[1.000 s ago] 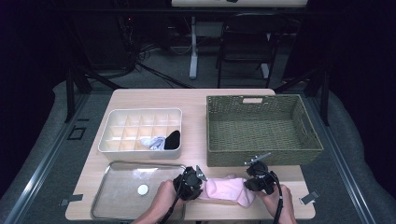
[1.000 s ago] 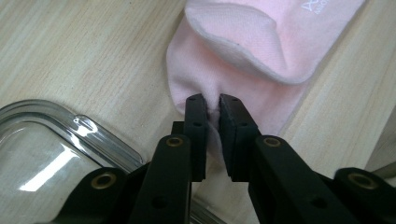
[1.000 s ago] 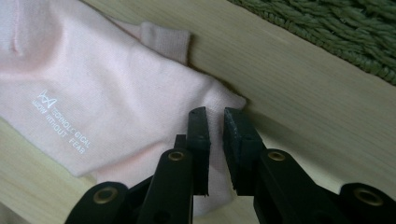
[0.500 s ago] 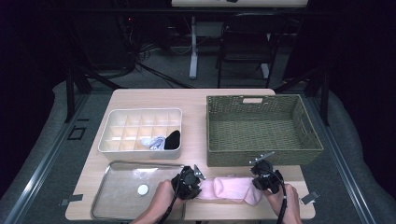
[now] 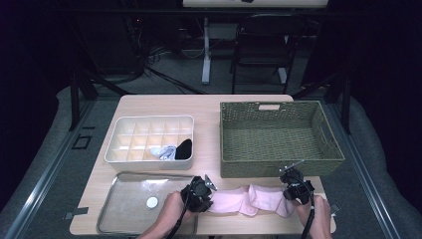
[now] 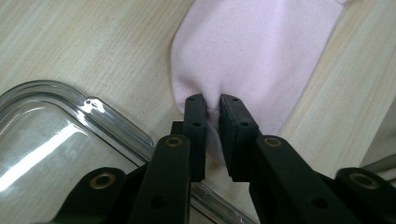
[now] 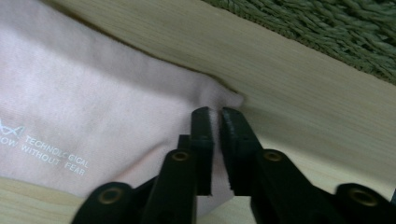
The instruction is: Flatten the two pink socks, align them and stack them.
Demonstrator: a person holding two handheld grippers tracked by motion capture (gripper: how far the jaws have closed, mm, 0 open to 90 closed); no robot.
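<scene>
Pink sock (image 5: 249, 200), ends (gripper-pinched) hidden

The pink sock (image 5: 249, 200) is a soft, pale pink garment stretched out flat along the front edge of the worktop (image 5: 164, 104), running left to right toward its front right corner. A fold or bump rises near its middle. In the left gripper view its rounded end (image 6: 243, 60) is pinched into a small crease. In the right gripper view its other end (image 7: 116, 116) carries small white printed lettering and lies flat on the wood, one corner gathered up and pinched.
</scene>
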